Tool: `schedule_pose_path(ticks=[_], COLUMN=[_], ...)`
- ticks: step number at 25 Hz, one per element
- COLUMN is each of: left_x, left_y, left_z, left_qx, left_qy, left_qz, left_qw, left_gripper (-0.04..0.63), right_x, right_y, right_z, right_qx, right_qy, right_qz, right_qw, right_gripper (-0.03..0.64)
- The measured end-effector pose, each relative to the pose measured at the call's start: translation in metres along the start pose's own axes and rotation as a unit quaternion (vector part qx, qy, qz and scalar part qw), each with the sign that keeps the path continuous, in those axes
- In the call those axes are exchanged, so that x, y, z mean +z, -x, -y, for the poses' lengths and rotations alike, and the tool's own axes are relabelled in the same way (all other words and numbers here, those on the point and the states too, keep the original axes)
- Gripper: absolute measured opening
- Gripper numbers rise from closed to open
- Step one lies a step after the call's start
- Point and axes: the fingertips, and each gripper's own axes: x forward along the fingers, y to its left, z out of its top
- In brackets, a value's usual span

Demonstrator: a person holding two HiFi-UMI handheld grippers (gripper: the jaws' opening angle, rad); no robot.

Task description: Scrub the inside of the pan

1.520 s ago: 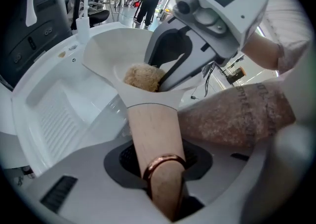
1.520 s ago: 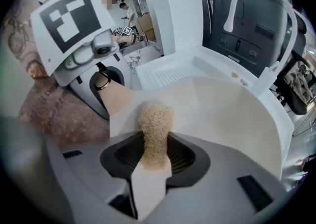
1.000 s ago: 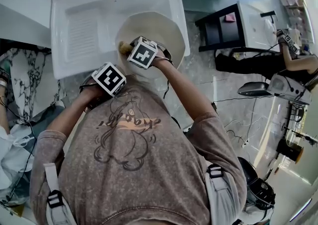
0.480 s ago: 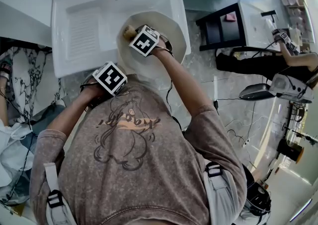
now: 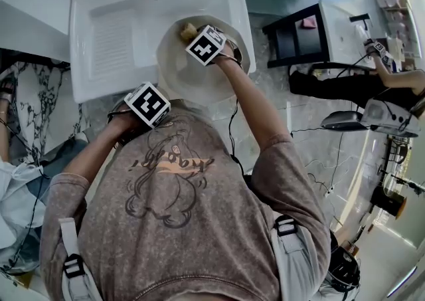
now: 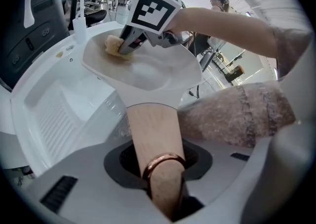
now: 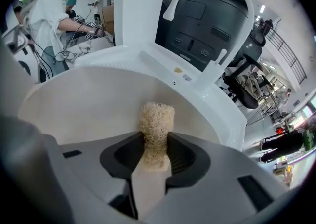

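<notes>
- Pan (image 5: 192, 77): white, round, held tilted over the right part of the sink (image 5: 109, 40); its near rim overhangs the sink's front edge.
- Handle (image 6: 152, 129): wooden, with a copper ring (image 6: 161, 160) near its end; it runs from the pan back toward the person.
- Left gripper (image 6: 159, 171): jaws closed on the handle, holding the pan from the near side.
- Sponge (image 7: 157, 119): a tan, coarse-meshed pad, pressed against the pan's inner wall close to the far rim.
- Right gripper (image 5: 204, 43): reaches into the pan from the person's side, jaws clamped on the sponge, which sticks out past the fingertips.
- Faucet (image 7: 207, 0): white, arched, standing at the sink's back edge beyond the pan.
- Ribbed drainer surface (image 5: 109, 44): moulded into the sink left of the pan.
</notes>
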Motion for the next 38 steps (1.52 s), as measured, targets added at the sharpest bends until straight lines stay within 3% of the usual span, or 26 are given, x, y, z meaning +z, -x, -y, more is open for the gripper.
schedule_pose_path(ticks=[13,19,29,38], left_x=[-0.001,0.0,0.004,0.004], left_y=[-0.001,-0.002,-0.004,-0.005], left_z=[-0.001,-0.003,-0.001,-0.001], left_qx=[-0.011,-0.015,-0.02,-0.029], left_qy=[0.007,0.008,0.009,0.015], left_qz=[-0.001,-0.001,-0.002,-0.003], left_qw=[0.9999,0.9999,0.9998,0.9995], left_gripper=[0.137,0.137,0.137,0.137], right_x=[-0.045,-0.071,-0.111,-0.123], right_y=[0.003,0.009,0.023,0.032], right_z=[0.027,0.021,-0.008,-0.037], right_qx=[-0.014,-0.001,0.056,0.11], right_qy=[0.011,0.066,0.115,0.124], right_qz=[-0.048,-0.086,-0.134,-0.156], right_qw=[0.999,0.994,0.983,0.974], right_gripper=[0.155,0.153,0.152,0.152])
